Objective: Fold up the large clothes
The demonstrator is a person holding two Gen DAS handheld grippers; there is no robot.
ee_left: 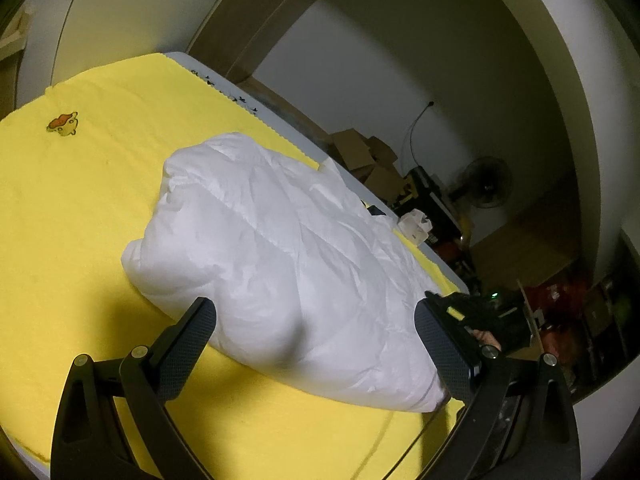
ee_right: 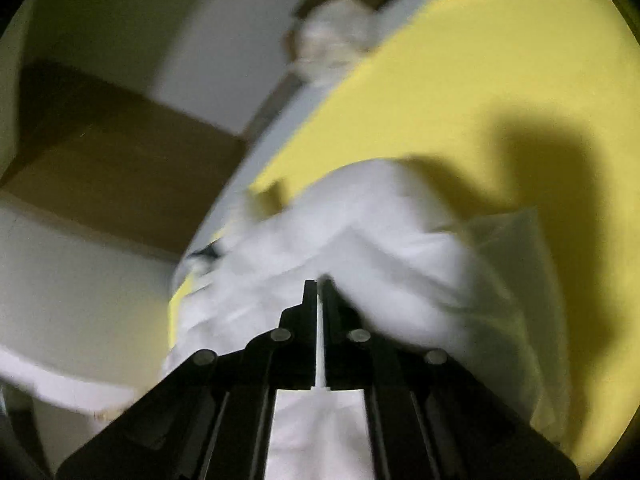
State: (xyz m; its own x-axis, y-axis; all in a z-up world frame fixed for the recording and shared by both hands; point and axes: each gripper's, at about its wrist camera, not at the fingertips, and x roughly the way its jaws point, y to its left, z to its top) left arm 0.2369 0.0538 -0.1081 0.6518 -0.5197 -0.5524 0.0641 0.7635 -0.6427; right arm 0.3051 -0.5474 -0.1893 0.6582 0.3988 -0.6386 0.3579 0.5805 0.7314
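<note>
Looking through the left camera, I see the white jacket (ee_left: 280, 264) lying bunched on the yellow blanket (ee_left: 80, 208), from the centre toward 4 o'clock. My left gripper (ee_left: 316, 316) has its fingers wide apart, with the near bulge of the jacket between them, not pressed. The right camera is blurred; there my right gripper (ee_right: 319, 284) has its fingers together, pinching jacket cloth at 6 o'clock. A fan (ee_left: 486, 188) stands at 3 o'clock.

No readable text, label, brand or number is showing in either view; the small orange emblem (ee_left: 63, 123) on the yellow cover (ee_left: 100, 184) is carrying no legible lettering.
</note>
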